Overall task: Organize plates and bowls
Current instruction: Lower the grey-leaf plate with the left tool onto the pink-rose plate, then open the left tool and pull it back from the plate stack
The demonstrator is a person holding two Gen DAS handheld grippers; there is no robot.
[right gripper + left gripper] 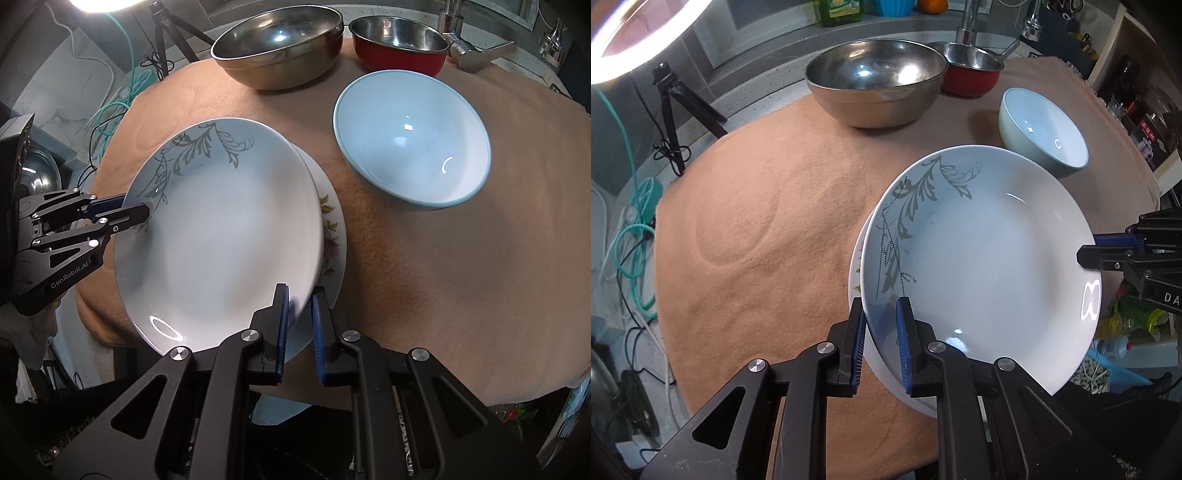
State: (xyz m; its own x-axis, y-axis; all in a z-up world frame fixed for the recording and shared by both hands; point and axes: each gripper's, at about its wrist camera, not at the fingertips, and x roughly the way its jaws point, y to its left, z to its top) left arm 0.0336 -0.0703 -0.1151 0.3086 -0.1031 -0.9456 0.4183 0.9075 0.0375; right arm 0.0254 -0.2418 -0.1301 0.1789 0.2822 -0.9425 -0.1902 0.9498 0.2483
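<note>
A white plate with a grey leaf pattern (982, 266) (221, 236) is held over a floral plate (332, 229) (855, 273) that lies on the tan cloth. My left gripper (882, 343) is shut on the leaf plate's near rim; it also shows in the right wrist view (138, 212) at the plate's left edge. My right gripper (299, 325) is shut on the plate's opposite rim; it also shows in the left wrist view (1087, 249). A light blue bowl (410, 140) (1043, 129) sits beyond the plates.
A large steel bowl (875, 81) (277, 44) and a red pot (971, 72) (399, 46) stand at the back of the cloth (768, 221). A tap (476, 51) is behind them. A tripod (670, 110) and cables (631, 240) are off the table's left.
</note>
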